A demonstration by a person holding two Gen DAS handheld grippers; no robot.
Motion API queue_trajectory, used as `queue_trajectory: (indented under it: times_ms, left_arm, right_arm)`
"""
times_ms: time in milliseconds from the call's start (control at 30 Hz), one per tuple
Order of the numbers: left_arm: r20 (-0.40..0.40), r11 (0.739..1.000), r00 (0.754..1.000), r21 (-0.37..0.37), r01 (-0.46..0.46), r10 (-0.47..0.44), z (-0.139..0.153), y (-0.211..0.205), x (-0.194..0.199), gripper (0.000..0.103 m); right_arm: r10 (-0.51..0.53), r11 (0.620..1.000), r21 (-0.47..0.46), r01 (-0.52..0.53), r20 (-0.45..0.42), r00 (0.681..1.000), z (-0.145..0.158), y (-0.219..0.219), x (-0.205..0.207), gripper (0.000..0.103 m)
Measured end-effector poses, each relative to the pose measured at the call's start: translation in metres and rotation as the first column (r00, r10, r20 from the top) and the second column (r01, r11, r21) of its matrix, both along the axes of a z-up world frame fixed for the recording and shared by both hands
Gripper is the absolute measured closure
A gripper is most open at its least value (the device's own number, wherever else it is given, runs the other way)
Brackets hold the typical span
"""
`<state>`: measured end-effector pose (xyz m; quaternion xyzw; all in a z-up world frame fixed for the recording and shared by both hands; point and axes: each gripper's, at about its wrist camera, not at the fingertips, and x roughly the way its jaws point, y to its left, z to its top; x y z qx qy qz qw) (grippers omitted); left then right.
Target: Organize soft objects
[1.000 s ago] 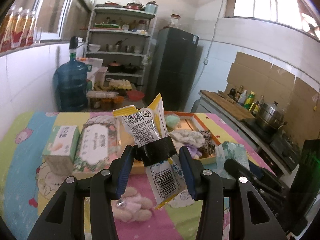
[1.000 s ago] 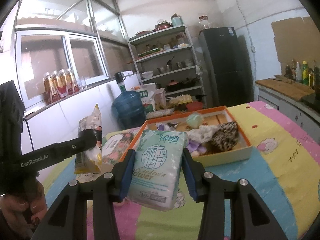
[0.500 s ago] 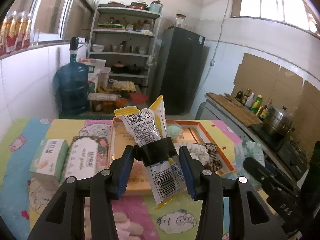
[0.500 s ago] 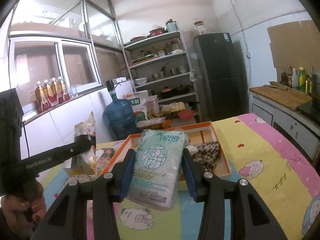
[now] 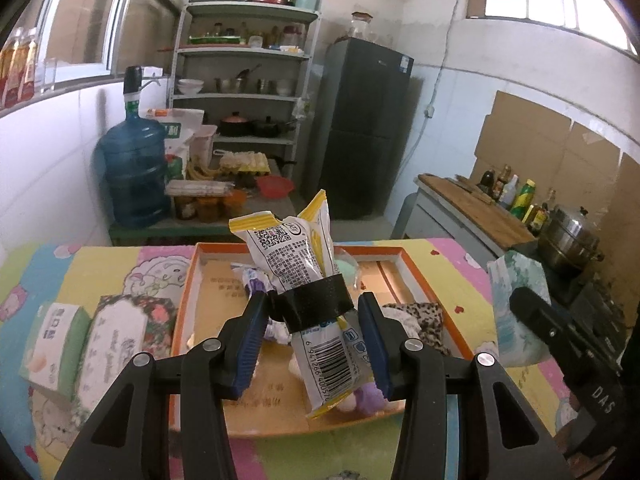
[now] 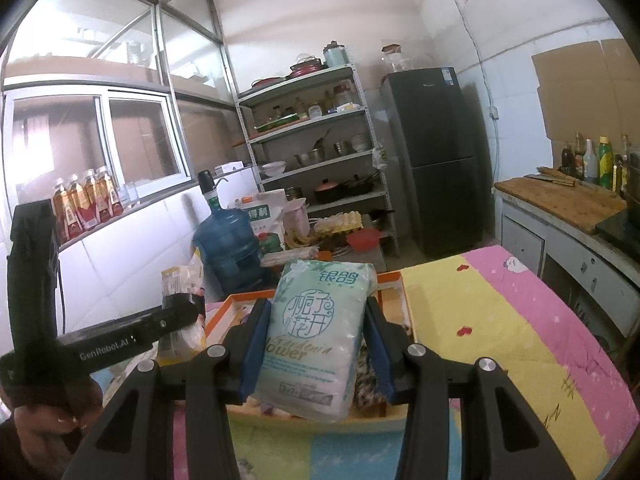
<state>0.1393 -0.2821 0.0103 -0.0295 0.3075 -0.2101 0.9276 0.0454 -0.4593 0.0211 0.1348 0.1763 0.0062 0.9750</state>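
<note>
Tray rim [image 5: 424, 280] — cloth [image 6: 500, 320] beside.

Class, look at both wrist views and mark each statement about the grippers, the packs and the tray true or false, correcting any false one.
1. The left gripper holds a snack bag bound with black tape. True.
2. The right gripper is empty. False: it grips a pale green tissue pack.
3. The orange tray is empty. False: soft items lie in it.
4. Two tissue boxes lie left of the tray. True.
</note>
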Motion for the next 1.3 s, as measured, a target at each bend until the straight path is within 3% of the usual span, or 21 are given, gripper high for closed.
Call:
queue_trajectory:
  times_ms: [500, 733, 1300]
  left_arm:
    - [-0.091, 1.000, 0.996, 0.014, 0.014, -0.012, -0.019, -0.037, 0.057, 0.055]
    - [-0.146, 1.000, 0.989, 0.019, 0.005, -0.002, -0.035, -0.047, 0.076, 0.055]
    - [-0.218, 0.999, 0.976, 0.045, 0.016, -0.006, -0.061, -0.061, 0.098, 0.055]
  right_arm:
    - [0.030, 0.999, 0.028, -0.028, -0.053, 0.998, 0.001, -0.033, 0.073, 0.057]
    - [0.033, 0.999, 0.028, -0.029, -0.124, 0.992, -0.011, -0.036, 0.122, 0.057]
    - [0.061, 0.998, 0.031, -0.054, -0.265, 0.962, -0.055, -0.037, 0.154, 0.057]
